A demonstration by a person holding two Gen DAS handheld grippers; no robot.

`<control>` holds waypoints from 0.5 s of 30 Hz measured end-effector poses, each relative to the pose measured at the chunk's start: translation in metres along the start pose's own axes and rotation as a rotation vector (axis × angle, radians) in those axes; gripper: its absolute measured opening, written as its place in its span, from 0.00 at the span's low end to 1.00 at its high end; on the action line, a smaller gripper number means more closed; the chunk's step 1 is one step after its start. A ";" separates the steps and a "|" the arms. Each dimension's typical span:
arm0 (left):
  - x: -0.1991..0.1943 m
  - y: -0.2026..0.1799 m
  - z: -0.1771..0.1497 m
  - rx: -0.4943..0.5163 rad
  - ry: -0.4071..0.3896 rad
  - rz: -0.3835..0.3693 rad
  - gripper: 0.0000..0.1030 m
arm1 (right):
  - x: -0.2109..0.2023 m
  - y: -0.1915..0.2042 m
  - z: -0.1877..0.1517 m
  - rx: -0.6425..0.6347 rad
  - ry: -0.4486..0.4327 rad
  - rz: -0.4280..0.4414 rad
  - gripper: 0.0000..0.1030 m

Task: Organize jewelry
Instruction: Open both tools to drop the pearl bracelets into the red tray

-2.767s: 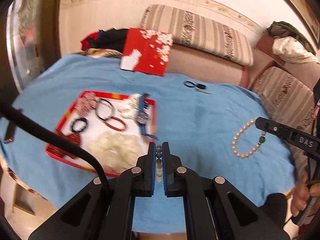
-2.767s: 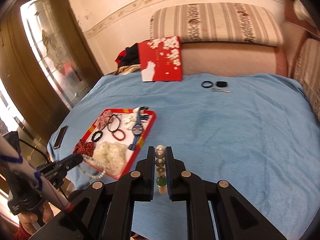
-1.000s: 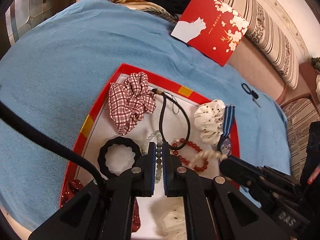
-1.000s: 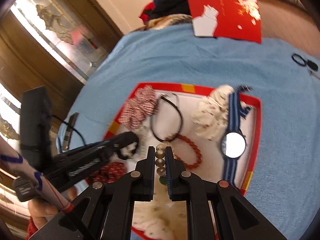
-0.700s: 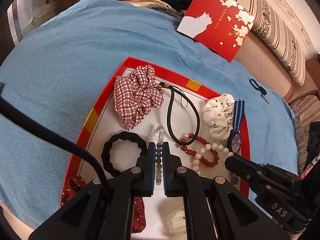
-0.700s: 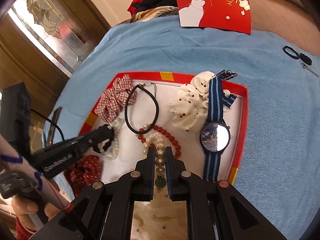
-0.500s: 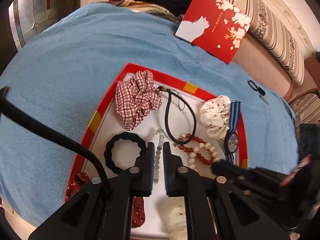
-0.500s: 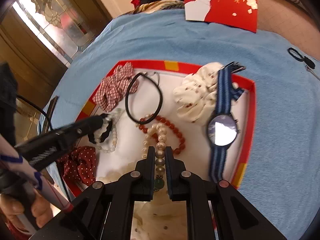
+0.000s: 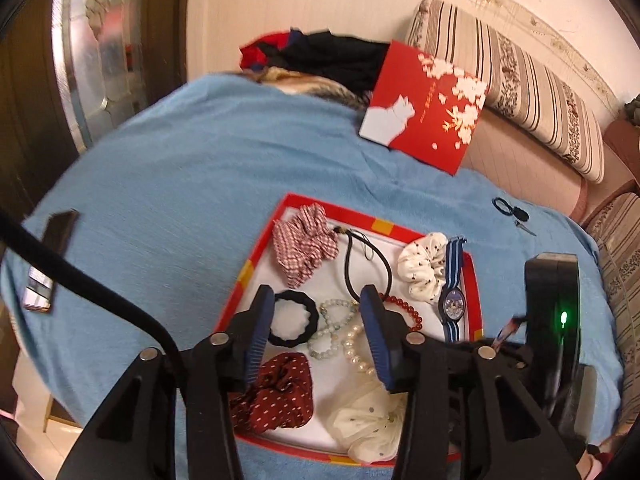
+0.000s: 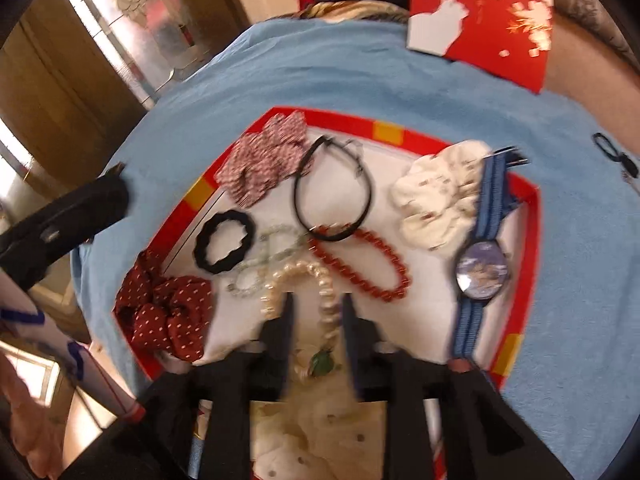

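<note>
A red-rimmed tray (image 9: 382, 226) (image 10: 388, 133) lies on the blue cloth. In it lie a pale green bead bracelet (image 9: 334, 322) (image 10: 264, 258) and a pearl bracelet (image 9: 358, 346) (image 10: 320, 280) with a green pendant (image 10: 322, 362). My left gripper (image 9: 320, 332) is open above the green bracelet, holding nothing. My right gripper (image 10: 316, 312) is open with the pearl strand lying loose between its fingers.
The tray also holds a checked scrunchie (image 9: 304, 242), a black hair tie (image 9: 292, 324), a black cord (image 9: 366, 270), red beads (image 10: 360, 262), a white scrunchie (image 9: 422, 266), a blue-strap watch (image 9: 452, 300) and a dotted red scrunchie (image 9: 276, 392). A red card (image 9: 424, 106) leans behind.
Both grippers have opened and let go of their bracelets, which now lie in the tray. Both have pulled back and up from the tray.
</note>
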State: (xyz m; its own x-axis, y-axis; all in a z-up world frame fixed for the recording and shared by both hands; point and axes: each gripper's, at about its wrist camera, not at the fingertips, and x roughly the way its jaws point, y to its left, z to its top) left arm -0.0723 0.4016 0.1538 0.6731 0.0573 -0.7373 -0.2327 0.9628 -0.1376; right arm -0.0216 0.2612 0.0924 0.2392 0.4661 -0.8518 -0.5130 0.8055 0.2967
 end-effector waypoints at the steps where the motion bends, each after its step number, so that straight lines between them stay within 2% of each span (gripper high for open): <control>1: -0.007 -0.001 -0.001 0.002 -0.025 0.017 0.50 | -0.007 -0.004 0.000 0.016 -0.018 -0.002 0.44; 4: -0.031 -0.004 -0.006 0.009 -0.099 0.072 0.56 | -0.033 -0.016 -0.001 0.043 -0.068 0.004 0.44; 9: -0.069 -0.021 -0.019 0.052 -0.213 0.167 0.64 | -0.085 -0.029 -0.010 0.045 -0.162 -0.024 0.51; 15: -0.107 -0.055 -0.034 0.101 -0.308 0.230 0.75 | -0.136 -0.045 -0.042 0.060 -0.238 -0.081 0.57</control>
State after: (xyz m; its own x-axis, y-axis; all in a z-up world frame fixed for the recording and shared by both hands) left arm -0.1552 0.3339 0.2177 0.7942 0.3362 -0.5062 -0.3418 0.9359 0.0854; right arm -0.0659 0.1458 0.1769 0.4683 0.4661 -0.7506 -0.4359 0.8608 0.2627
